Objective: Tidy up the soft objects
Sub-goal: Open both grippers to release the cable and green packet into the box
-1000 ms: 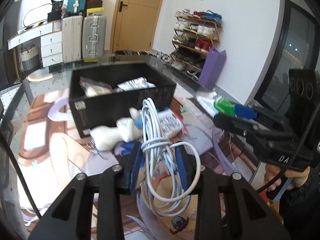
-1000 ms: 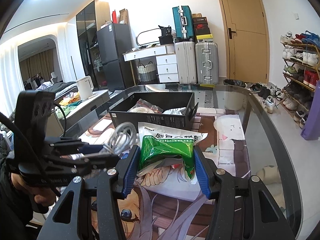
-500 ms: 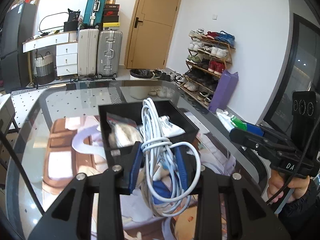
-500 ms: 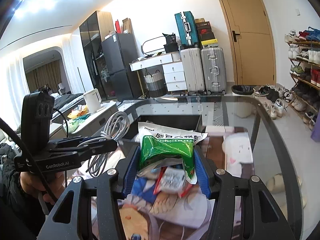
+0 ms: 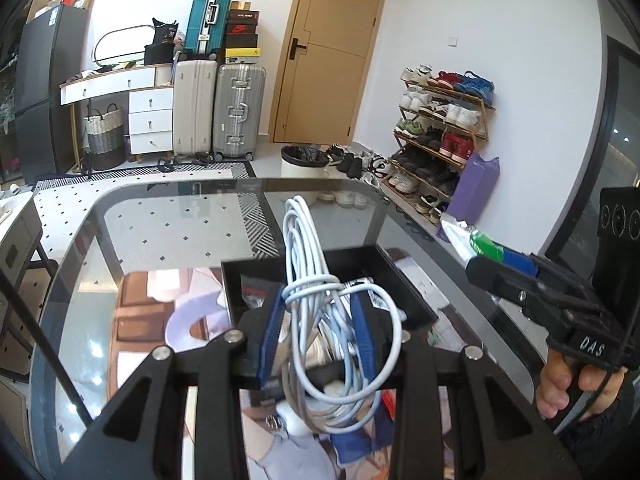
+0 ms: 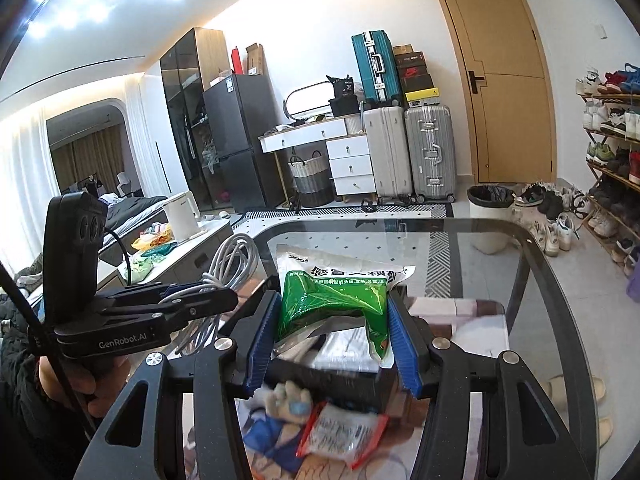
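Note:
My left gripper (image 5: 318,330) is shut on a coiled white cable (image 5: 320,280) and holds it above the black box (image 5: 404,280) on the glass table. My right gripper (image 6: 332,336) is shut on a green and silver pouch (image 6: 332,300) and holds it above the same black box (image 6: 340,384). The right gripper with its pouch (image 5: 476,242) shows at the right of the left wrist view. The left gripper with the cable (image 6: 232,260) shows at the left of the right wrist view. A white plush toy (image 6: 288,400) lies on the table in front of the box.
A red-edged clear packet (image 6: 344,432) lies beside the plush toy on a printed mat. The glass table's rounded far edge (image 6: 400,222) is ahead. Suitcases (image 6: 408,152), a dresser, a door and a shoe rack (image 5: 440,132) stand beyond.
Both grippers have risen and moved forward over the black box with their loads. The box now lies under the fingers, and the plush toy has dropped to the bottom of view.

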Demonstrator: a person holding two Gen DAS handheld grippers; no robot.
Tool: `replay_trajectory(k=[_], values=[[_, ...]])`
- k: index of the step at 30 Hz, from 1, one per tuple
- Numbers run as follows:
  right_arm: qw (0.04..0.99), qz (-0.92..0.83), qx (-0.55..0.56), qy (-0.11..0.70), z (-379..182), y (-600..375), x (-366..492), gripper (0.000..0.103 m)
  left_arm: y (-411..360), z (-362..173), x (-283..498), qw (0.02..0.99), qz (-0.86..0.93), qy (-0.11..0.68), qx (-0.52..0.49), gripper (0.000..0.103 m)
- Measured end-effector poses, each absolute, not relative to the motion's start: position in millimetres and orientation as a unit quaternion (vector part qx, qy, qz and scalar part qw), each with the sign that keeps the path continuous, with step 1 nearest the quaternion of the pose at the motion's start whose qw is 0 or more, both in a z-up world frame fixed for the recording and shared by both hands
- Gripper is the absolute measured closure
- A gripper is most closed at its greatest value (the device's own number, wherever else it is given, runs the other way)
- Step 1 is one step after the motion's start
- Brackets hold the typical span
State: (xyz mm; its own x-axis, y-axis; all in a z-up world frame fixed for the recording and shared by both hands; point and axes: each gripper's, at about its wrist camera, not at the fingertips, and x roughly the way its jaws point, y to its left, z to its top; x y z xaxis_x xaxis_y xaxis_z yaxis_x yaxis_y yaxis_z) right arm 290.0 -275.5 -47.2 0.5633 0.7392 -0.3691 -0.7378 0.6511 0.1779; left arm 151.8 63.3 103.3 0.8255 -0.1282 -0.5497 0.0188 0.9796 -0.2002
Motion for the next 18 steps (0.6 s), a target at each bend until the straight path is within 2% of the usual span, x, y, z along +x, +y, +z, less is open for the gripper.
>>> replay_trajectory(k=[7,18], values=[[0.882,0.420,-0.009,0.214,-44.0,-259.5,307.1,0.050,65.9,113.7,174.2,0.955,-0.017,0.287,-0.072,0.071],[0.878,0.410,-0.033,0.245,-70.5,-234.0,327.7,0.050,47.2,73.3,203.4,0.940,-0.005,0.338,-0.036,0.070]])
